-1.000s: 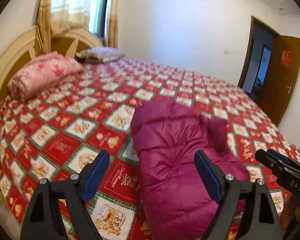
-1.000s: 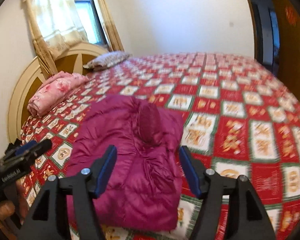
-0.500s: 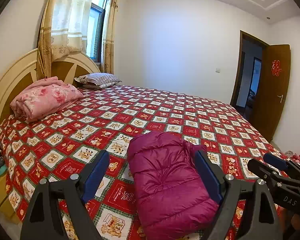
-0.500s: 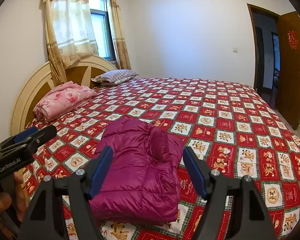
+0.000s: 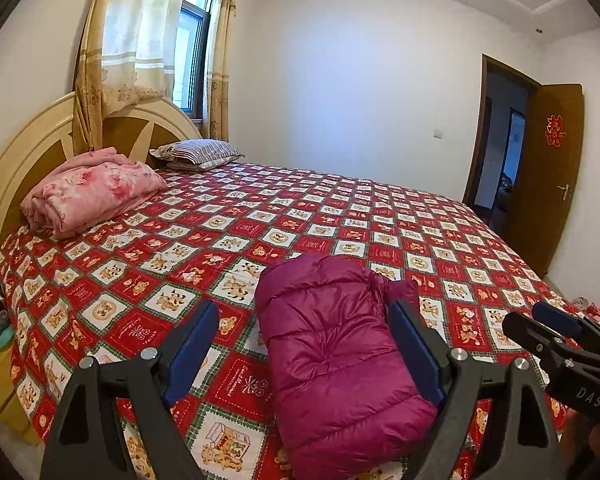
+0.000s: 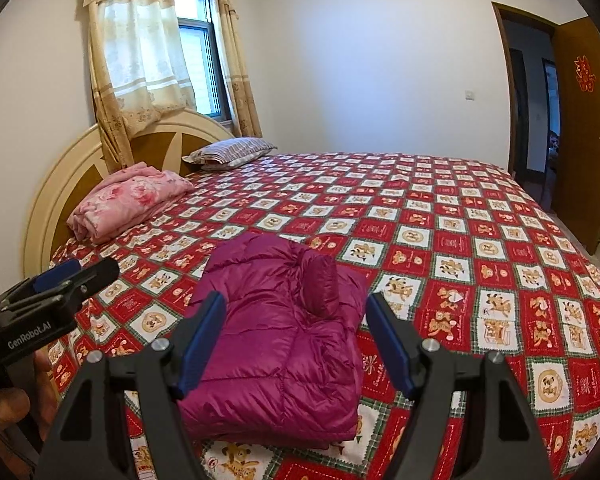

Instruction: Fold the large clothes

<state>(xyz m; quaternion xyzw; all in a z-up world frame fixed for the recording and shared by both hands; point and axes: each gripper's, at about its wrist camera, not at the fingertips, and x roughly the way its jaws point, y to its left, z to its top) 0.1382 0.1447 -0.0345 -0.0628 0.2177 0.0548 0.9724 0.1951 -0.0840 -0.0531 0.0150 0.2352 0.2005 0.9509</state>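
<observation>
A folded magenta puffer jacket lies near the front edge of the bed, one padded roll standing up on its top layer. Further back by the rounded headboard sit a bundled pink floral quilt and a striped pillow — both well apart from the jacket, with open checked bedspread between.

The left hand-held gripper hangs above the jacket with its blue pads spread wide and nothing pressed between them. The right hand-held gripper has just been opening its jaws; they stand wide too, the jacket seen below and beyond them, untouched. Each gripper shows at the edge of the other's view, and part of a hand appears under the left one.

The bedspread is red with white squares of bear figures. Behind the headboard hang yellow curtains over a window; the walls are white — a brown door stands open at the right.
</observation>
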